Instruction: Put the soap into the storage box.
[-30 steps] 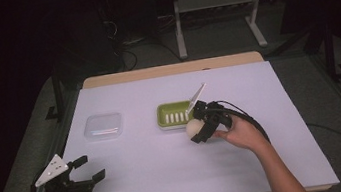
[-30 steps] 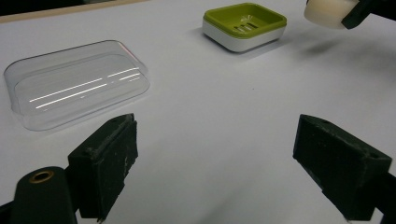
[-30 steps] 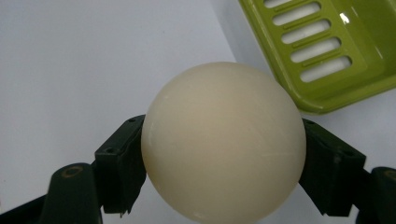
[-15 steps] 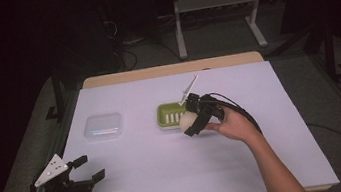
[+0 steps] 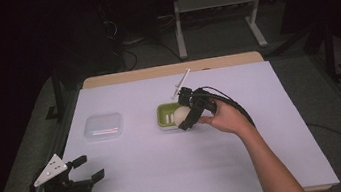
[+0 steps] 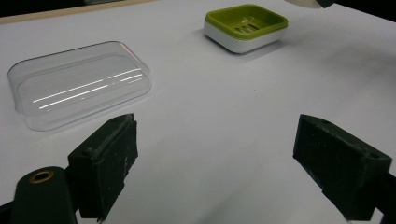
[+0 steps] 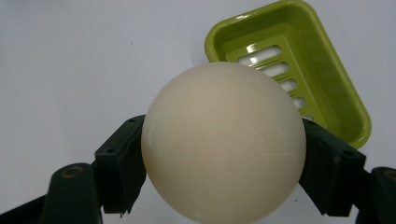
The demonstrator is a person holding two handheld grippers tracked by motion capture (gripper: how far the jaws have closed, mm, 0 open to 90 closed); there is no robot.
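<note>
Since a second ago, one cream ball point(image 7: 223, 142), clamped in the right gripper point(image 5: 187, 115), has been carried over the one green soap dish point(image 5: 167, 115). Left of the dish, one clear lid point(image 5: 103, 126) lies, and nearer still the left gripper point(image 5: 89, 169) is held spread apart.

The left claw point(image 6: 224, 163) hangs low over the white desk point(image 6: 219, 107), its two black jaws spread wide with nothing between them. Ahead to the left lies a clear plastic lid point(image 6: 79, 88), flat on the desk with light streaks across its top. Farther off, toward the upper right, sits a green soap dish point(image 6: 246, 25) on a white base, its slotted floor showing.
</note>
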